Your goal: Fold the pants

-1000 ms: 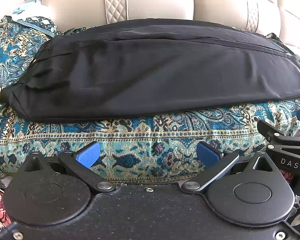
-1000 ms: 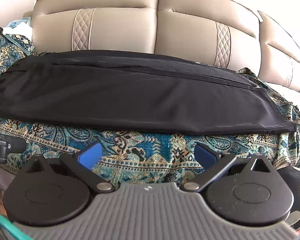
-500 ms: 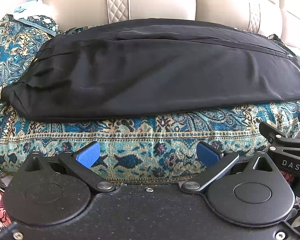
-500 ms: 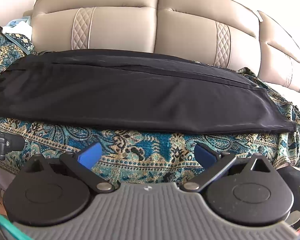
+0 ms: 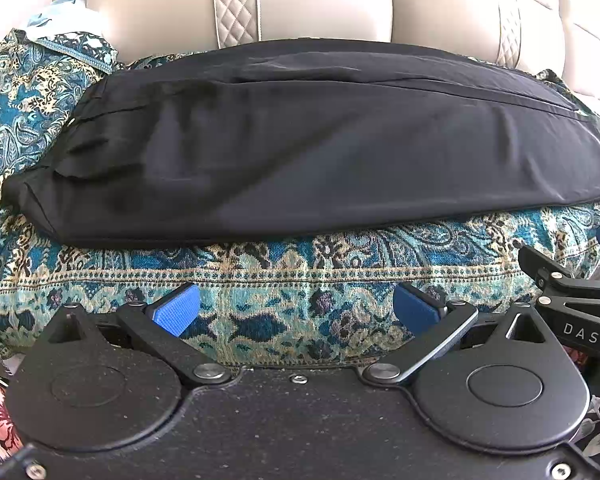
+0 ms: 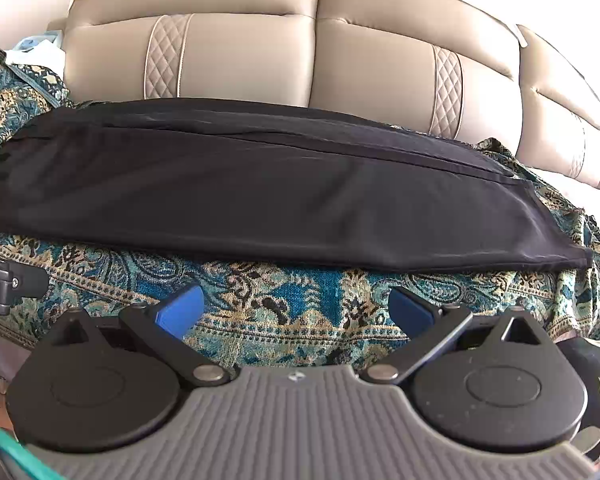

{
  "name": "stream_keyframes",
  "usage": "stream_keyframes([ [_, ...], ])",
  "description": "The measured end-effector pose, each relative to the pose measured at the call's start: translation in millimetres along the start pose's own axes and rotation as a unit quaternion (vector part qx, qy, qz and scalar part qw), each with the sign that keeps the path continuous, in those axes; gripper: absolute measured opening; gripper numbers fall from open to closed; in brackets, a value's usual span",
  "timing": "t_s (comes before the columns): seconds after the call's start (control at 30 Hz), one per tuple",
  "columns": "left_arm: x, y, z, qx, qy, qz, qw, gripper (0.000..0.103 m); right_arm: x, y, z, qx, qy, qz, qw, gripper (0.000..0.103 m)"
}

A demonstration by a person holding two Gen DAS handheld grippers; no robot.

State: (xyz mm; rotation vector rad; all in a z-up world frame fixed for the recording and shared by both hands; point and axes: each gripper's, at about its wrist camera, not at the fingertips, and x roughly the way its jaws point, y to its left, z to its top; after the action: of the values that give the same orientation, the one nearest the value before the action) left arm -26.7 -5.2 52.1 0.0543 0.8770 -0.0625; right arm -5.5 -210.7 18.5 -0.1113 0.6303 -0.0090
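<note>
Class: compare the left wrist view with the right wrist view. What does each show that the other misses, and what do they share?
Only the left wrist view shows the pants' bunched end and the right gripper at its edge. Only the right wrist view shows the pants' tapered end and the sofa back's full height. Both show the black pants lying flat on the paisley cover, with open jaws short of them.

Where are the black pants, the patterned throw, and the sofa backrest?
black pants (image 5: pixel 340 152), left wrist view, middle of the fabric.
patterned throw (image 6: pixel 300 300), right wrist view, front border.
sofa backrest (image 6: pixel 380 60), right wrist view, beige cushion.
</note>
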Motion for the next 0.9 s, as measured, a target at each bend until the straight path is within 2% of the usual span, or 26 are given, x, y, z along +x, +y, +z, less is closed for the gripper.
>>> stream_keyframes([
  [0.3,0.7,-0.6,1.2,0.000,0.000,0.000,1.0000,0.103,0.2,0.8,-0.2,0.000,0.000,0.000,1.000,0.103],
  [0.5,6.3,3.6,16.1,0.007,-0.003,-0.001,1.0000,0.103,4.4,-0.5,9.7,-0.003,-0.002,0.000,1.000,0.103],
  [0.7,13.3,26.7,60.9,0.005,-0.021,0.004,0.9998,0.103,28.6,-16.4,44.7,0.032,0.017,0.015,0.999,0.103],
  [0.9,31.6,71.9,130.5,-0.052,-0.026,0.026,0.9980,0.103,57.8,-39.5,93.5,0.082,0.024,0.034,0.996,0.103],
])
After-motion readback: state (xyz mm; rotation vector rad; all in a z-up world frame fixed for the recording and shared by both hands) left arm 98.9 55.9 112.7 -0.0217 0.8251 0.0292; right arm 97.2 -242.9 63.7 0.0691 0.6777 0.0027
